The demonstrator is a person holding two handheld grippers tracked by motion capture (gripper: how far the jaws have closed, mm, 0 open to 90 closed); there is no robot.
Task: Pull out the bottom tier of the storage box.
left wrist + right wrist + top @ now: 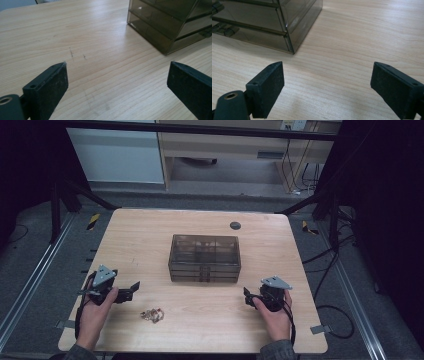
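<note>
A smoky transparent drawer box (pixel 204 258) stands in the middle of the wooden table (pixel 150 240). A small cluster of metallic trinkets (pixel 152 314) lies near the front edge, left of centre. My left gripper (pixel 131 290) rests at the front left, held by a hand, jaws wide open over bare wood (pixel 117 75). The box's corner (pixel 172 27) shows at the upper right of the left gripper view. My right gripper (pixel 248 296) sits at the front right, open, nothing between its jaws (pixel 327 77). The box's lower corner (pixel 274 27) shows ahead and to the left in the right gripper view.
A small dark round disc (pixel 235 225) lies near the table's far edge. Black frame posts and cables stand on the floor on both sides of the table. Bare wood stretches between the two grippers and around the box.
</note>
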